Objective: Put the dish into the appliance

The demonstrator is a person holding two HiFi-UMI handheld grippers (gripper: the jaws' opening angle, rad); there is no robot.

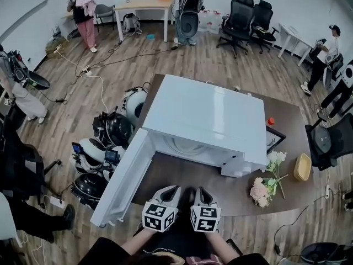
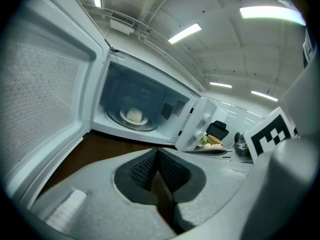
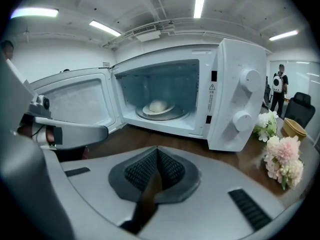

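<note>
Inside the white microwave (image 3: 240,99), on its glass turntable (image 3: 179,115), sat the dish (image 3: 170,108) with a pale round bun (image 3: 157,105) on it, and the door (image 3: 75,101) hung wide open to the left. Down by the front edge of the brown desk (image 1: 242,195), the left gripper (image 1: 168,192) and the right gripper (image 1: 203,193) hovered side by side, clear of the oven. Both pairs of fingers (image 3: 142,171) were pressed together with nothing between them. Pink and white flowers (image 1: 267,184) lay off to the right.
</note>
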